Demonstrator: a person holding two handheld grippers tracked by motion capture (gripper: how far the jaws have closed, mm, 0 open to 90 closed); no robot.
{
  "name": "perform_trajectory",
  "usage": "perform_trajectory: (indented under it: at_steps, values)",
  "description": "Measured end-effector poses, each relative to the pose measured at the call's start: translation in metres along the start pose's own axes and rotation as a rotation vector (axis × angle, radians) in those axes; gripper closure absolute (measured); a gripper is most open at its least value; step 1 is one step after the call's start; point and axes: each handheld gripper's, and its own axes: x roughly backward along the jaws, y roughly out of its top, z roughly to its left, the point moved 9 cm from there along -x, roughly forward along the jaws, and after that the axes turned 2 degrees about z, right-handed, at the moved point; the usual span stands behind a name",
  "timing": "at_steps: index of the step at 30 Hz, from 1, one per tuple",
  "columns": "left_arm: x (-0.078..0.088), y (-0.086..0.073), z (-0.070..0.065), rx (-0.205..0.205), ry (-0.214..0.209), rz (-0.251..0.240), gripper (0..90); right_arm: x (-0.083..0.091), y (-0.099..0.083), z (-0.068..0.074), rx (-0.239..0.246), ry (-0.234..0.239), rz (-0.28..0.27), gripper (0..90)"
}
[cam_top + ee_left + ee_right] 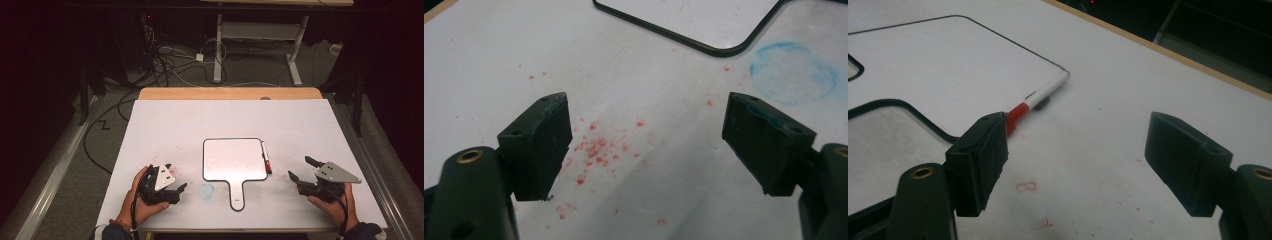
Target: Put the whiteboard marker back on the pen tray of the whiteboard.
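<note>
A small white board with a black rim and a handle (235,160) lies flat on the white table (175,125). A white marker with a red cap (266,158) lies along the board's right edge. My right gripper (300,168) rests to the right of the marker, open, with nothing between its jaws. In the right gripper view the marker (1045,92) lies beyond the left jaw of the right gripper (1077,120), beside the board (938,65). My left gripper (176,176) sits left of the board's handle, open and empty. Bare table shows between the jaws of the left gripper (646,100).
A faint blue ring smudge (207,190) marks the table left of the board's handle, and the same blue ring (794,72) shows past the left gripper's right jaw. Red specks (596,147) dot the sheet. Beyond the table's far wooden edge (230,93) are cables and a desk frame.
</note>
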Motion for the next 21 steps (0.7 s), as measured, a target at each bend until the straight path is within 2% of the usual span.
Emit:
perform_trajectory:
  at_steps: [3,5,12,21]
  values:
    - [0.0005,-0.0007,-0.0015,-0.005,-0.001,-0.002,19.1,0.0007,0.0005,0.0024,0.016,0.003,0.003,25.0]
    - [0.0007,-0.002,-0.0017,-0.006,-0.002,0.002,19.1,0.0018,0.0047,0.004,0.015,0.007,-0.017,25.0]
    - [0.0008,-0.0021,0.0,-0.002,-0.004,-0.002,19.1,-0.001,0.0063,0.0095,0.031,0.014,-0.013,24.8]
    - [-0.0022,-0.0011,0.0001,-0.005,-0.006,0.007,19.1,0.0003,0.0061,0.007,0.04,-0.006,-0.017,24.9]
